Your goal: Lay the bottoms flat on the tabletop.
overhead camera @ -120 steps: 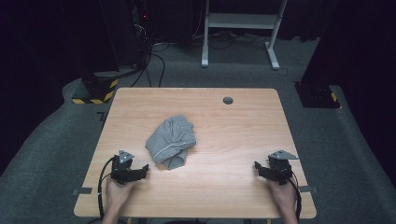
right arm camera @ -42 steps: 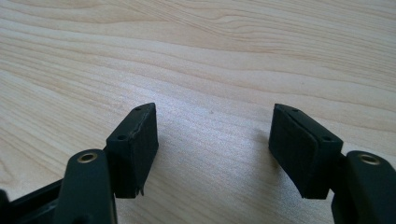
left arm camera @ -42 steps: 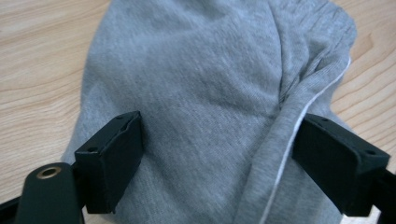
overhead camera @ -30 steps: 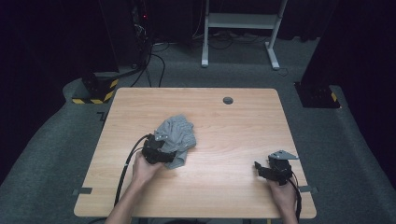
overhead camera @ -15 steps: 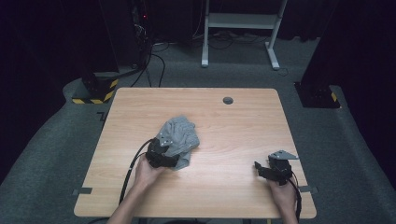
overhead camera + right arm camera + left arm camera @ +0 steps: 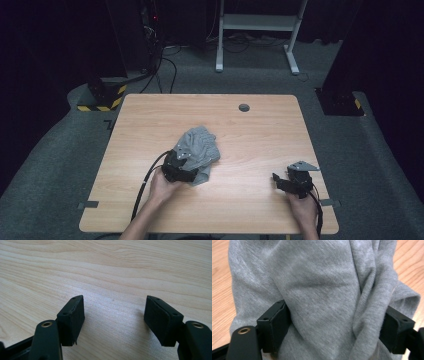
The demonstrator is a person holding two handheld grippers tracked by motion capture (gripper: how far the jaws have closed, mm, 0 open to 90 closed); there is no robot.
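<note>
A crumpled grey cloth [image 6: 201, 146] lies a little left of the middle of the wooden table [image 6: 260, 135]. My left gripper [image 6: 190, 172] is pushed into the cloth's near edge. In the left gripper view the grey cloth [image 6: 322, 282] bulges between the two black jaws of my left gripper [image 6: 337, 322], which stand wide apart on either side of a thick fold. My right gripper [image 6: 279, 181] rests near the table's front right. It is open over bare wood, with nothing between the jaws of the right gripper [image 6: 115, 317].
A small dark round grommet [image 6: 244, 107] sits near the table's far edge. Beyond the table are a white desk frame [image 6: 255, 30], cables on the grey floor and a yellow-black striped block [image 6: 100, 100] at the far left.
My left hand has come in from the front left corner to the cloth and pushed its jaws around the near edge. The right gripper has stayed put.
</note>
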